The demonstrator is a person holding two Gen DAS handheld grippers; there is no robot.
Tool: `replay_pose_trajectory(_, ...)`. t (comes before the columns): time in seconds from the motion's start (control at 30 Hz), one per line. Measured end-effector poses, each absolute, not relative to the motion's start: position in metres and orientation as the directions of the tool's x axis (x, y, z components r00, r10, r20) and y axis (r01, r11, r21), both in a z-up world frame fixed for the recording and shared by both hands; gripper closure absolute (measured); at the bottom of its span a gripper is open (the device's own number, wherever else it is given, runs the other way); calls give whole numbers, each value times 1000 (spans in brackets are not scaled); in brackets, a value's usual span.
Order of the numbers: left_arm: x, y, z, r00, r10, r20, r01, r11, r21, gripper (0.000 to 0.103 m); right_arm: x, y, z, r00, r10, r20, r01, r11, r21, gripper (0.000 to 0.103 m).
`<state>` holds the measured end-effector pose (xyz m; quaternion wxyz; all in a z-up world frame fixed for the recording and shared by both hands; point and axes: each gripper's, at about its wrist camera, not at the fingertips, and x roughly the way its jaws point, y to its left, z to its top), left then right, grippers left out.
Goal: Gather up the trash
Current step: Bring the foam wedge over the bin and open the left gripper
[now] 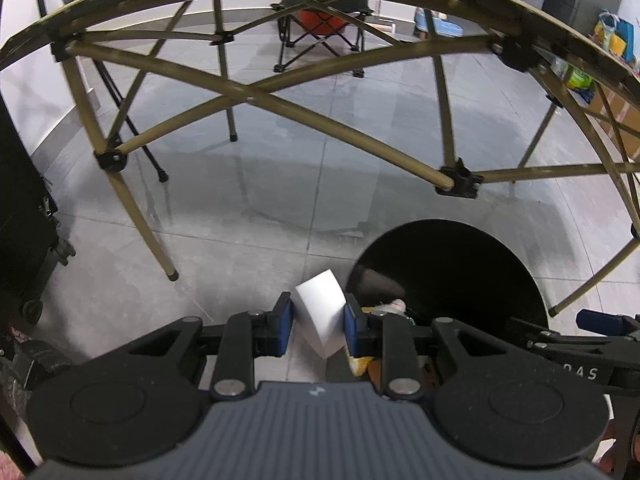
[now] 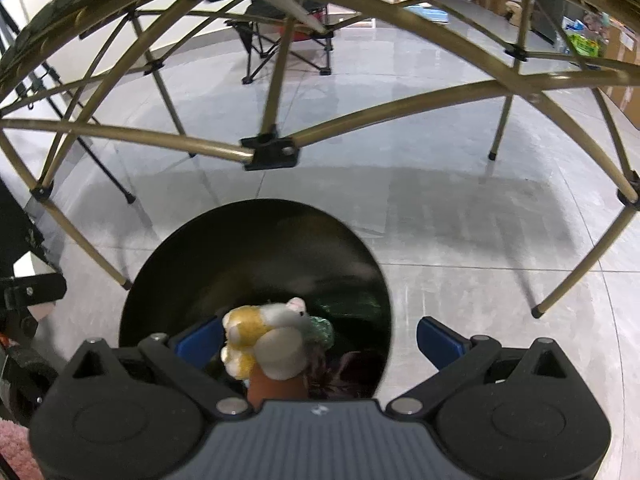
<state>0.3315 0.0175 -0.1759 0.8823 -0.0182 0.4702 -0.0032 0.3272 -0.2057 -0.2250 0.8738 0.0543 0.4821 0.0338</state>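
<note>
**Two tools over a black bin, beneath a folding frame**

- Left tool [image 1: 316,326]: pads pressed on a folded white paper [image 1: 322,316], held above grey floor just beside the bin [image 1: 460,264].
- Right tool [image 2: 320,338]: jaws wide apart, gripping nothing; a soft white-and-yellow wad [image 2: 264,338] sits between them over the bin mouth, its support hidden.
- Bin contents: dark, hard to make out.
- Folding frame [image 2: 272,152]: gold poles, top cut off.
- Camp chair [image 1: 320,32]: distant, partly blocked.
</note>
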Motion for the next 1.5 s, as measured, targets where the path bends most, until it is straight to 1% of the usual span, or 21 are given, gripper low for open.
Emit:
replay_pose_trajectory(0.7, 337, -66, -185, 527, -70, -847, 117, 993, -9, 77, 300, -282, -222, 579, 51, -813, 142, 977, 162, 0)
replay_pose_trajectory(1.03, 341, -94, -198, 483, -82, -872, 143, 990, -13, 77, 289, -312, -225, 587, 19, -809, 208, 963, 173, 0)
replay_pose_trajectory(1.43, 343, -111, -211, 441, -83, -894, 155, 988, -16, 76, 282, -332, -229, 588, 8, -809, 241, 953, 185, 0)
replay_pose_trajectory(1.5, 343, -111, -212, 436, -81, -896, 152, 988, -15, 74, 281, -334, -229, 587, 8, -809, 244, 952, 186, 0)
